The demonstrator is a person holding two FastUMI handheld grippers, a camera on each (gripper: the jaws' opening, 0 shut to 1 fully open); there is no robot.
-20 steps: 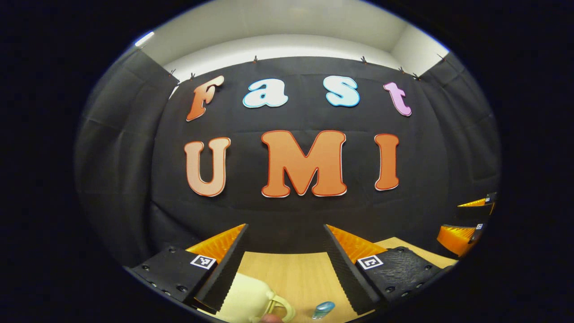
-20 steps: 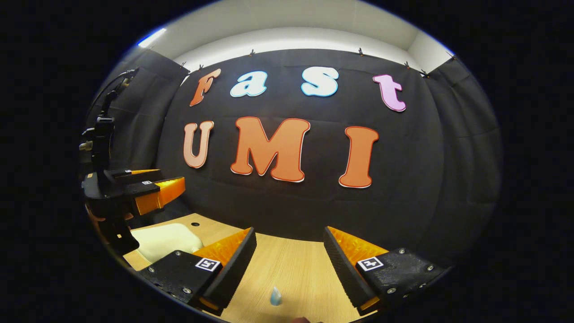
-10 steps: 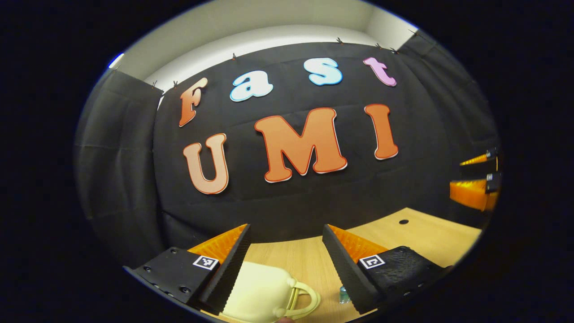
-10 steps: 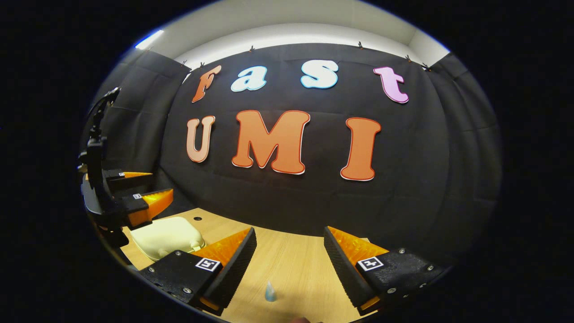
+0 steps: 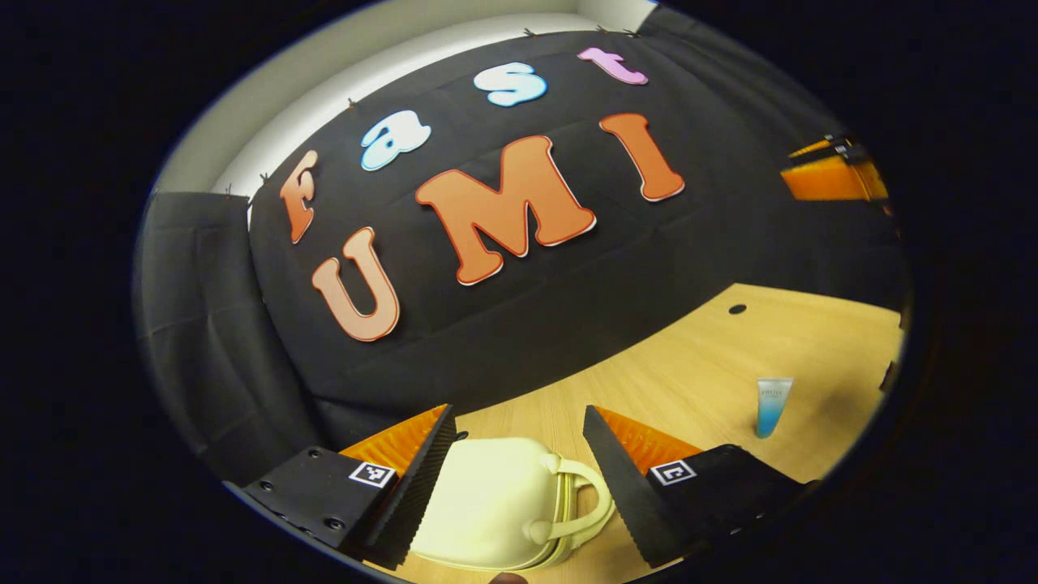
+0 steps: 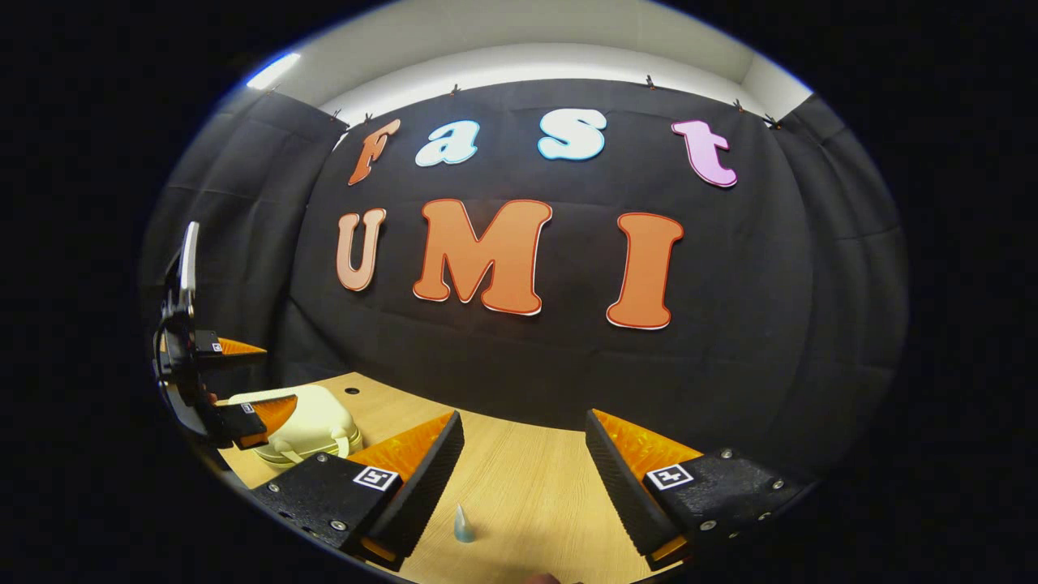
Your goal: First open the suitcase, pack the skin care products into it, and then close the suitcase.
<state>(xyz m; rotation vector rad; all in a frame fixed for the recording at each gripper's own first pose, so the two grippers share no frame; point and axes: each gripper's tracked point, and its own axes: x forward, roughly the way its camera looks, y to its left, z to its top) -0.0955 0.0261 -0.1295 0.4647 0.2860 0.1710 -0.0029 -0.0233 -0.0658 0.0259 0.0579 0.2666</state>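
Observation:
A small cream suitcase [image 5: 486, 507] lies shut on the wooden table [image 5: 714, 349], its handle [image 5: 585, 507] turned to the right. My left gripper [image 5: 516, 414] hovers open just over it, one finger on each side of the case, touching nothing. A little blue tube [image 5: 770, 405] of skin care stands upright to the right. In the right gripper view the tube [image 6: 463, 526] stands below my open right gripper [image 6: 523, 418]. The suitcase [image 6: 316, 422] sits at far left under the left gripper [image 6: 276, 375].
The black booth wall rises right behind the table [image 6: 527, 478]. A small round hole [image 5: 736, 309] is in the tabletop near the wall. The right gripper [image 5: 788, 162] shows at the upper right of the left gripper view, held above the table.
My left gripper has rolled and dropped toward the suitcase, which now lies fully between its fingers. The tube has slid to the right of that view. The right gripper has barely moved.

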